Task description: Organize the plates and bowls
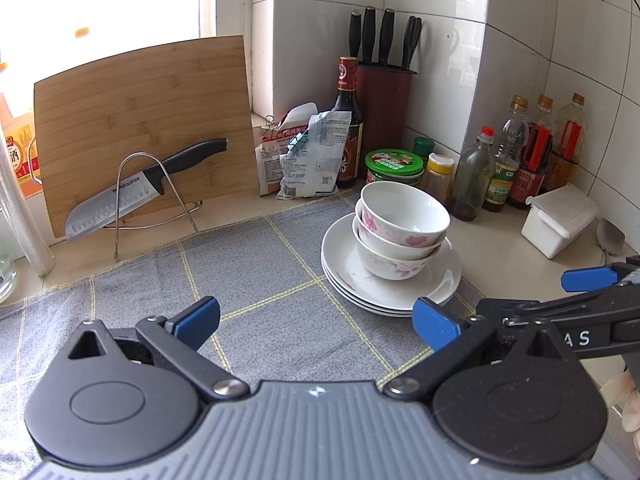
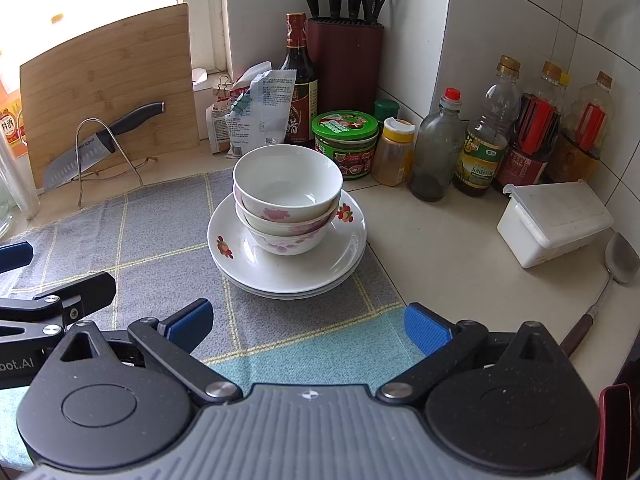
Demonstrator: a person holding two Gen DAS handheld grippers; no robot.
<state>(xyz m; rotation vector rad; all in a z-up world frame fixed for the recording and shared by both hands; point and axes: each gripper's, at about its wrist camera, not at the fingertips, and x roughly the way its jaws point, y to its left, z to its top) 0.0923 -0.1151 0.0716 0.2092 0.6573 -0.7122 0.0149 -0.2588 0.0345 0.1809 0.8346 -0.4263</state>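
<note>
Both tools, left tool [image 1: 316, 324] and right tool [image 2: 308, 326], sit wide open, empty. Bowl stack [image 2: 286, 200] mid-frame on plates [image 2: 340, 256]: glazed, slippery, breakable, so I'd pinch the top rim.

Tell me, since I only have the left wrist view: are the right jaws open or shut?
Observer: Open. The right gripper has its jaws wide apart and empty, just short of the plates.
Operator: Is the top plate plain white?
Observer: No. It has red prints on its rim, one at the near left and one at the far right.
Operator: What is the spoon beside the white box attached to?
Observer: The spoon has a long thin handle that runs back toward the front of the counter and ends in a dark wooden grip.
</note>
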